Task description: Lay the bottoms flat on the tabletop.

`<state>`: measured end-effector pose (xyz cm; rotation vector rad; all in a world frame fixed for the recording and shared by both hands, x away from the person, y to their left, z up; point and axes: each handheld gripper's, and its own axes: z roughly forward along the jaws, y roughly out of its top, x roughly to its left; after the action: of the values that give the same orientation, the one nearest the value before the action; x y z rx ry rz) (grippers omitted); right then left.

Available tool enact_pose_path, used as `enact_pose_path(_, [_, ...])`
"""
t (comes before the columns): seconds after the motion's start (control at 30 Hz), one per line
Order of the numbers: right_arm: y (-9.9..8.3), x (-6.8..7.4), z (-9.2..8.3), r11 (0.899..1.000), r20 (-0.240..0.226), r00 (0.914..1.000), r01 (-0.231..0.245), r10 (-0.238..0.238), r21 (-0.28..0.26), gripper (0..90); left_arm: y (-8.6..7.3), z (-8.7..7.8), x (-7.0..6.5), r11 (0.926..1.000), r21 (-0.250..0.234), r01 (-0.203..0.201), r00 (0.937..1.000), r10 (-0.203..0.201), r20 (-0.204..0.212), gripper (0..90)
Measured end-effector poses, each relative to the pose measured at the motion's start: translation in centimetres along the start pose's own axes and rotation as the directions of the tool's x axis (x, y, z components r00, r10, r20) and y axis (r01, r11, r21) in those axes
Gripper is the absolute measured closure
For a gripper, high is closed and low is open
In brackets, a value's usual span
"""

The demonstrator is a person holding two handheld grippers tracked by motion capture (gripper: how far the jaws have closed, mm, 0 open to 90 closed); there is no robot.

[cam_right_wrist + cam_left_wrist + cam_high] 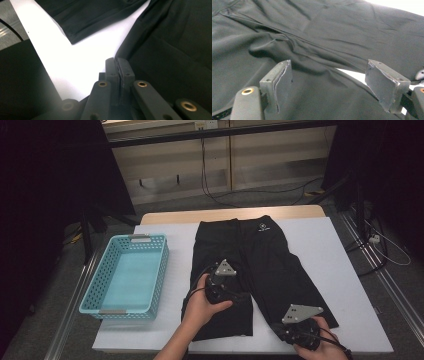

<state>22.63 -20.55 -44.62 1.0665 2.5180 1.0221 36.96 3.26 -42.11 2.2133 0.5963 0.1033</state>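
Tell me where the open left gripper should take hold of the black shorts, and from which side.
Probably the near hem of the leg under the left gripper. The black shorts lie flat on the white table cover, so only an edge offers a pinch. Come in low from the person's side, one jaw sliding under the hem.

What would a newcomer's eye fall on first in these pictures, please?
A pair of black shorts lies spread flat on the white table, with an empty turquoise basket to its left. The left gripper hangs open over the fabric; the right gripper is shut at a leg's edge.
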Motion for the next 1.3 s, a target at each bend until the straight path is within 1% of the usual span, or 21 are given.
enact_pose_path(0.1, [0.0, 0.1, -0.2, 1.0, -0.036, 0.9992, -0.019, 0.019, 0.0, 89.2, 0.1, -0.2, 0.2, 1.0, -0.004, 0.005, 1.0, -0.005, -0.004, 22.4])
enact_pose_path(0.2, [0.3, 0.7, -0.2, 1.0, -0.055, 0.9985, -0.009, 0.008, -0.009, 88.4, 0.1, -0.4, 0.5, 0.9999, -0.01, 0.009, 0.9999, -0.01, -0.011, 22.4])
enact_pose_path(0.23, [0.3, 0.7, -0.1, 1.0, -0.06, 0.9982, -0.009, 0.008, -0.009, 85.7, 0.1, -0.5, 0.5, 0.9999, -0.012, 0.01, 0.9999, -0.01, -0.012, 22.3])
enact_pose_path(0.27, [0.4, 0.7, 0.0, 1.0, -0.06, 0.9982, -0.009, 0.008, -0.012, 78.3, 0.1, -0.5, 0.5, 0.9999, -0.011, 0.011, 0.9998, -0.011, -0.014, 22.3])
enact_pose_path(0.3, [0.4, 0.6, 0.0, 1.0, -0.047, 0.9988, -0.009, 0.008, -0.019, 71.8, 0.0, -0.6, 0.5, 0.9999, -0.011, 0.013, 0.9998, -0.013, -0.016, 22.3])
enact_pose_path(0.4, [0.5, -0.3, -0.8, 0.998, -0.032, 0.999, -0.031, 0.029, -0.053, 67.2, -0.1, -0.7, 0.6, 0.9999, -0.009, 0.014, 0.9997, -0.015, -0.017, 22.3])
enact_pose_path(0.5, [0.2, -2.3, -2.0, 0.995, 0.051, 0.9969, -0.055, 0.059, -0.078, 65.2, 0.0, -0.8, 0.8, 0.9998, -0.014, 0.016, 0.9997, -0.016, -0.019, 22.3])
enact_pose_path(0.57, [-0.2, -3.9, -2.6, 0.993, 0.104, 0.99, -0.087, 0.095, -0.082, 64.4, 0.0, -1.0, 0.8, 0.9998, -0.016, 0.014, 0.9995, -0.015, -0.027, 22.1])
enact_pose_path(0.63, [-0.9, -5.5, -3.0, 0.99, 0.177, 0.9762, -0.113, 0.126, -0.08, 61.9, 0.0, -1.1, 0.9, 0.9997, -0.021, 0.014, 0.9995, -0.014, -0.027, 21.7])
enact_pose_path(0.7, [-1.5, -6.9, -3.3, 0.988, 0.242, 0.9584, -0.139, 0.152, -0.07, 60.2, 0.0, -1.2, 1.0, 0.9997, -0.021, 0.014, 0.9995, -0.014, -0.028, 21.6])
enact_pose_path(0.8, [-2.2, -8.4, -3.9, 0.982, 0.308, 0.933, -0.171, 0.186, -0.076, 60.3, 0.1, -1.3, 1.1, 0.9996, -0.023, 0.013, 0.9994, -0.014, -0.032, 21.5])
enact_pose_path(0.9, [-2.8, -9.3, -4.2, 0.98, 0.341, 0.9189, -0.186, 0.199, -0.07, 61.0, 0.0, -1.3, 1.2, 0.9996, -0.024, 0.016, 0.9993, -0.017, -0.034, 21.5])
enact_pose_path(0.93, [-3.1, -9.7, -4.3, 0.977, 0.353, 0.9105, -0.205, 0.215, -0.067, 61.1, 0.0, -1.3, 1.2, 0.9996, -0.022, 0.018, 0.9992, -0.018, -0.036, 21.6])
enact_pose_path(1.03, [-3.8, -10.5, -4.3, 0.965, 0.359, 0.8968, -0.257, 0.258, -0.052, 62.4, -0.1, -1.4, 1.3, 0.9996, -0.023, 0.016, 0.9991, -0.017, -0.04, 21.6])
enact_pose_path(1.07, [-3.9, -10.6, -4.3, 0.962, 0.347, 0.8979, -0.267, 0.271, -0.06, 66.5, -0.1, -1.4, 1.4, 0.9996, -0.024, 0.015, 0.999, -0.016, -0.042, 21.5])
enact_pose_path(1.1, [-4.1, -10.7, -4.4, 0.955, 0.305, 0.9058, -0.286, 0.294, -0.074, 71.8, 0.0, -1.5, 1.4, 0.9997, -0.021, 0.011, 0.999, -0.012, -0.042, 21.5])
enact_pose_path(1.13, [-4.1, -10.7, -4.4, 0.954, 0.296, 0.9074, -0.289, 0.298, -0.075, 73.9, 0.0, -1.5, 1.5, 0.9996, -0.023, 0.013, 0.9989, -0.014, -0.044, 21.5])
enact_pose_path(1.2, [-4.2, -10.7, -4.5, 0.953, 0.288, 0.9091, -0.295, 0.301, -0.064, 90.0, -0.1, -1.6, 1.6, 0.9996, -0.025, 0.015, 0.9987, -0.016, -0.048, 21.3])
enact_pose_path(1.23, [-4.2, -10.6, -4.7, 0.95, 0.281, 0.9079, -0.306, 0.311, -0.06, 90.0, -0.2, -1.7, 1.6, 0.9996, -0.023, 0.016, 0.9981, -0.017, -0.058, 21.2])
enact_pose_path(1.27, [-4.2, -10.5, -4.9, 0.947, 0.288, 0.9026, -0.318, 0.319, -0.053, 90.0, -0.2, -1.7, 1.7, 0.9995, -0.026, 0.019, 0.9985, -0.021, -0.052, 21.2])
enact_pose_path(1.3, [-4.4, -10.3, -5.1, 0.948, 0.285, 0.9052, -0.316, 0.316, -0.045, 90.0, -0.3, -1.8, 1.8, 0.9996, -0.023, 0.018, 0.9987, -0.019, -0.048, 21.2])
